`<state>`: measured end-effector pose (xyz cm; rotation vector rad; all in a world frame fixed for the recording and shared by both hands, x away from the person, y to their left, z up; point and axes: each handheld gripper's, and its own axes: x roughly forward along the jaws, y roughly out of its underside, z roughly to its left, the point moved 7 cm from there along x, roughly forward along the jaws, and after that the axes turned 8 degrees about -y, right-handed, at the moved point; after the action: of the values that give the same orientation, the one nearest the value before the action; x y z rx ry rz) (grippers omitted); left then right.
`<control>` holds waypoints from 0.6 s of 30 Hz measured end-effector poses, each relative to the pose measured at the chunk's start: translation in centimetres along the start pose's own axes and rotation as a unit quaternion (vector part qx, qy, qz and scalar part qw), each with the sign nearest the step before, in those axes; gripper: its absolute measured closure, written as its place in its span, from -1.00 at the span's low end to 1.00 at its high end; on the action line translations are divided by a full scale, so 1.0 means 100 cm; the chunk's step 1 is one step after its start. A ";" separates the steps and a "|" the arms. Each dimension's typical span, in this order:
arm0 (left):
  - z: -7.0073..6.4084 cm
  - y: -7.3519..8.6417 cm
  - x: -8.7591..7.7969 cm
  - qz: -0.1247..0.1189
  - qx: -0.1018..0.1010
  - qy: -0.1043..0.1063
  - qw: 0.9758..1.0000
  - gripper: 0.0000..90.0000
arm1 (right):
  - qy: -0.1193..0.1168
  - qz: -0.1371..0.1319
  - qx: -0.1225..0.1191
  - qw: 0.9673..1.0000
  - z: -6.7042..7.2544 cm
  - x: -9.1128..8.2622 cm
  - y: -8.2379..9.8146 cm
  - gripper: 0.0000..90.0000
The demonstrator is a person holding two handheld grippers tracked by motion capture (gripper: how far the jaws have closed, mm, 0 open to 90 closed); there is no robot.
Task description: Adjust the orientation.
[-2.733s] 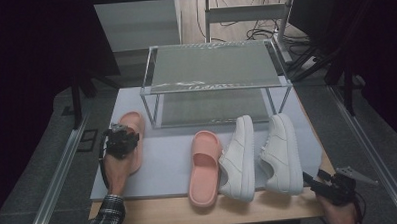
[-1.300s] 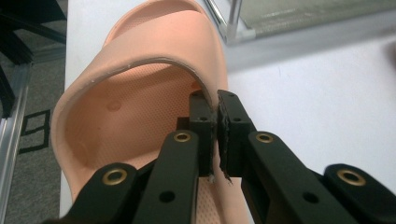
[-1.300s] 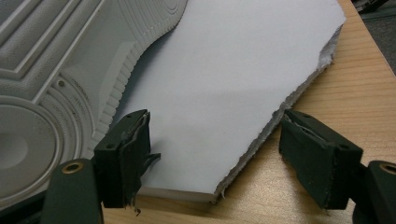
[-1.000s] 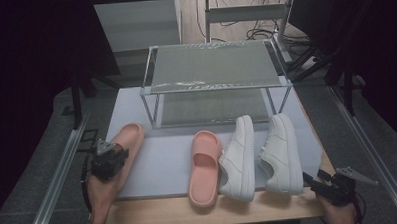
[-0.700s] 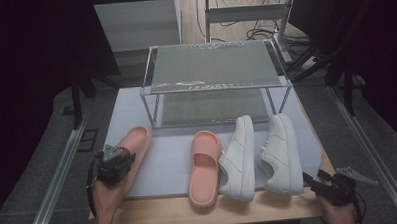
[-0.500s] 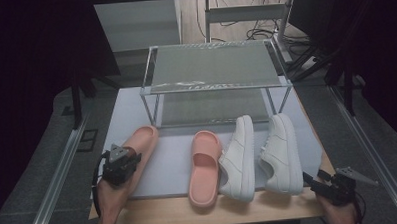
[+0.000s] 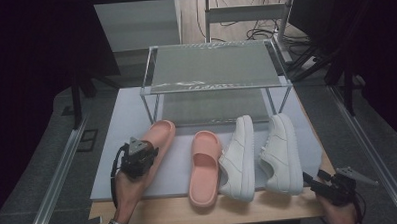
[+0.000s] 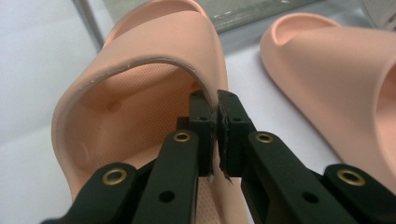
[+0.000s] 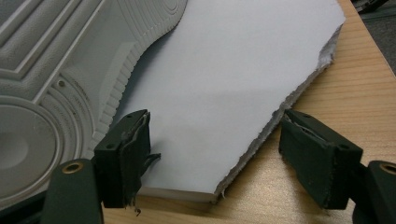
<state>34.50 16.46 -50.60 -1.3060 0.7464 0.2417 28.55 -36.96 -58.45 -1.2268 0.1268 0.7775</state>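
Pinching the strap edge of a peach rubber slide sandal (image 8: 140, 93) on the pale grey foam mat (image 7: 173, 168), left claw (image 8: 217, 116) clamped shut, matching sandal (image 7: 206, 167) just beside, right claw (image 9: 215, 154) spread wide over the mat corner on the wooden tabletop (image 9: 336, 93).

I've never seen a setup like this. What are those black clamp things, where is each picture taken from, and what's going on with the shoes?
There is no machine here: a person holds a hand-operated two-jaw clamp, called a gripper, in each hand. The high view looks down on the table from above. The other two pictures come from small cameras riding on each gripper, looking along its black jaws.

On a grey mat lie two pink slippers and two white sneakers, in front of a metal shoe rack. The left gripper is pinched shut on the strap edge of the left slipper. The second slipper lies beside it. The right gripper is open with nothing between its jaws, at the mat's corner near a sneaker.
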 end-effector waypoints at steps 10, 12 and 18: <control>-0.009 -0.018 0.028 -0.001 -0.018 -0.016 1.000 0.90 | 0.000 0.000 -0.001 1.000 0.000 0.000 0.000 -0.44; -0.010 -0.022 0.033 -0.003 -0.021 -0.020 1.000 0.90 | 0.000 0.000 -0.001 1.000 0.000 0.000 0.000 -0.44; -0.015 -0.035 0.049 -0.006 -0.024 -0.035 0.999 0.90 | -0.001 0.001 -0.001 1.000 0.000 0.000 0.000 -0.44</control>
<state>39.63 12.95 -50.97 -1.3408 0.6773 0.2963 28.55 -36.99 -58.46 -1.2278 0.1255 0.7798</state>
